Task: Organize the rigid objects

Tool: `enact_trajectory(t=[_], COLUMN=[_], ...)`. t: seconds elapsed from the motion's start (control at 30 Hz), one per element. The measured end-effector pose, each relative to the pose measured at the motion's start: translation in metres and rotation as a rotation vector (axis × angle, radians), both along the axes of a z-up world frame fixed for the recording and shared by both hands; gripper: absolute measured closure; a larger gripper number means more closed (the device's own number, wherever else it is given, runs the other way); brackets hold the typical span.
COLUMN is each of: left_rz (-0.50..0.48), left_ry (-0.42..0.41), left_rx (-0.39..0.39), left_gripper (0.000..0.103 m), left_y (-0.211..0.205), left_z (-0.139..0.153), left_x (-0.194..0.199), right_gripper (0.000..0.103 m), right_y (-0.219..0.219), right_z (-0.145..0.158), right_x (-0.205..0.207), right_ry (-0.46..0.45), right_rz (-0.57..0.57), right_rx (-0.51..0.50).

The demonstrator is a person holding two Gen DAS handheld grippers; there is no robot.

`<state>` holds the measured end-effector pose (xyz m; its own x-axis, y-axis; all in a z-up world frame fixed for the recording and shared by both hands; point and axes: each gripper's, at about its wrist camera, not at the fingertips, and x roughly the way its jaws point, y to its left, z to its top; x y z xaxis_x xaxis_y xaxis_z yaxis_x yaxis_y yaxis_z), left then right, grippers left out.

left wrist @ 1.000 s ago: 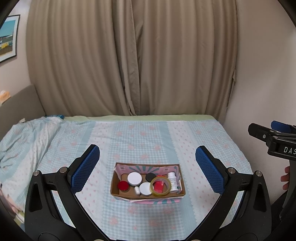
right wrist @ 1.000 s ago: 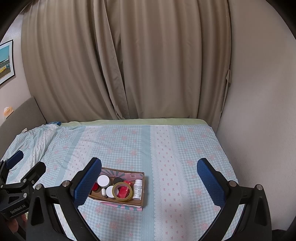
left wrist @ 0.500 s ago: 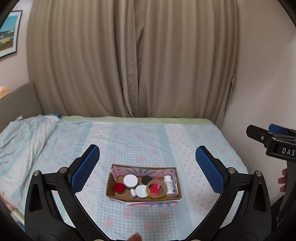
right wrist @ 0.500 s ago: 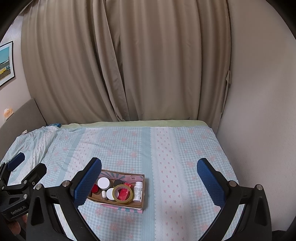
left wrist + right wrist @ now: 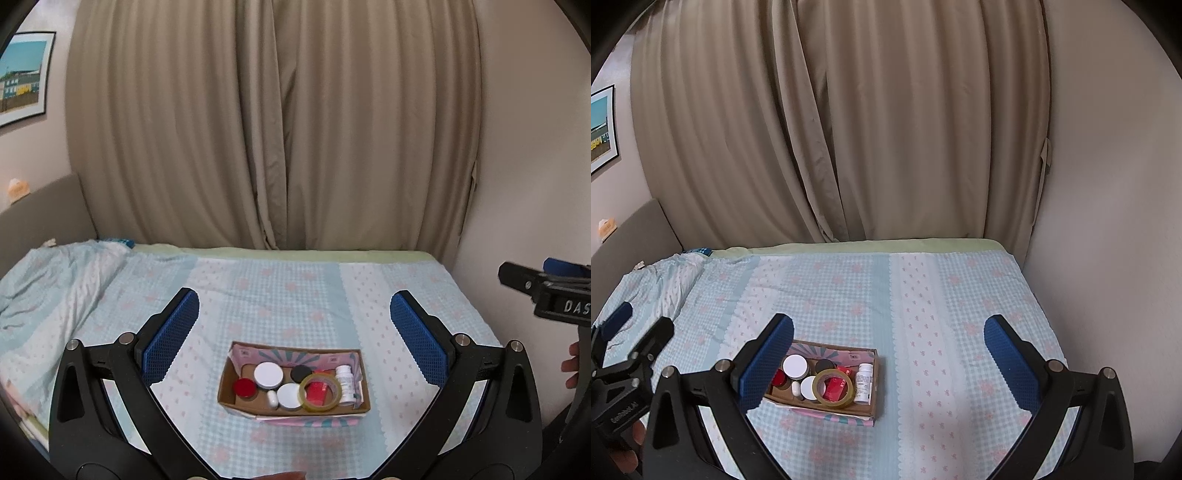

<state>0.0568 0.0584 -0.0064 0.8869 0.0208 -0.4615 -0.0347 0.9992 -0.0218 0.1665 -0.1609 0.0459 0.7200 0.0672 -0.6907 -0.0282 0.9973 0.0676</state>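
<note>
Left tool point(image 5: 294, 325) held up above the bed point(image 5: 406, 295), blue pads wide apart, nothing between them. Right tool point(image 5: 888, 345) held up the same way, pads wide apart, nothing held. Cardboard box point(image 5: 236, 373) sitting flat on the bed, between the two pads in the left view, and just behind the left-side pad in the right view. Inside the box, all packed close: a big white lid point(image 5: 268, 374) near the back wall, a black lid point(image 5: 300, 373) just to the right of it, a red lid point(image 5: 243, 388) at the left end of the box, a smaller white lid point(image 5: 289, 395) near the front wall, a tiny white pill-shaped thing point(image 5: 272, 398) beside that smaller lid. Yellowish tape ring point(image 5: 320, 392) leaning in the box, right of the smaller white lid, with a red packet point(image 5: 317, 392) showing through its hole. White bottle point(image 5: 345, 384) lying at the right end of the box, just beside the tape ring. Same box seen from the right view too point(image 5: 866, 408), with the tape ring point(image 5: 833, 387) and the white bottle point(image 5: 863, 382) at its right end. Far behind the box, tan curtains point(image 5: 277, 122). To the left of the box, a rumpled blue blanket point(image 5: 48, 280). High up to the left of the curtains, a picture point(image 5: 22, 74) on the wall.
</note>
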Motion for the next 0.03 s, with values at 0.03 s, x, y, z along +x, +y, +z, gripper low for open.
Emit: enact_trajectory(t=[0.03], left_rz=[-0.006], left_ry=[0.011], left_rx=[-0.003], left_gripper=[0.000], left_y=[-0.0013], left_z=[-0.0012], left_x=[0.0025], right_gripper=[0.000], right_y=[-0.0007], right_z=[-0.0008], right_x=[0.0006], right_ry=[0.004], right_rz=[0.001], right_rx=[0.000])
